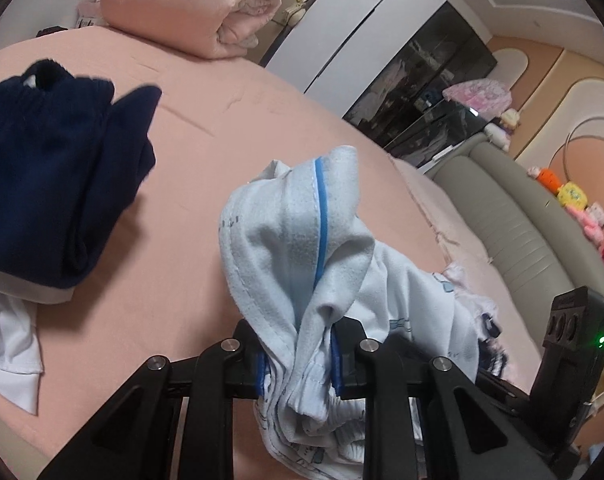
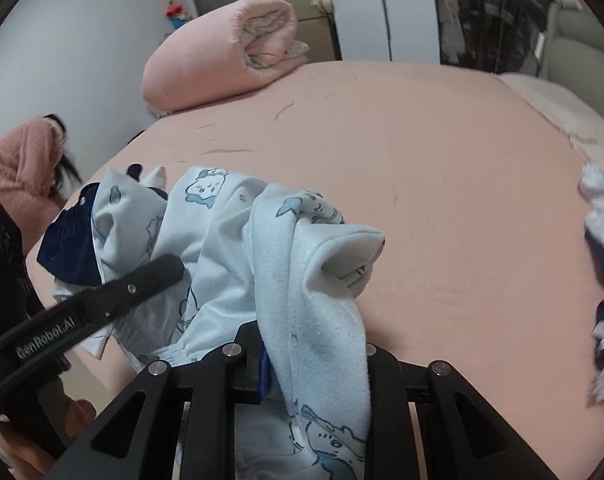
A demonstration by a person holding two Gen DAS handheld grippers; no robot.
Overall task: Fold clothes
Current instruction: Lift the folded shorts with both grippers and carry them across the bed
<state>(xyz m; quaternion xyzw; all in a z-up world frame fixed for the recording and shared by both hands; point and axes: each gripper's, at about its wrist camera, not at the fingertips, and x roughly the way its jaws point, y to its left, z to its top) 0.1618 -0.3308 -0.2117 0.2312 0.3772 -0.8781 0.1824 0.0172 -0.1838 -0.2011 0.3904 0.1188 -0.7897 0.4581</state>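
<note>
- Navy garment (image 1: 57, 168) lay folded on the bed (image 1: 229, 120), far left.
- Left tool (image 1: 299, 364) pinched the light blue garment (image 1: 297, 232).
- Right tool (image 2: 314, 364) pinched the same cloth, bunched between both, off the bed.

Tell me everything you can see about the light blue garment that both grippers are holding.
The light blue garment is soft, fleecy fabric printed with cartoon animals, with a bright blue trim line and an elastic gathered edge. It is bunched and unfolded, lifted above the pink bed. The left gripper and right gripper are each shut on a fold, and the rest droops between and below them.
</note>
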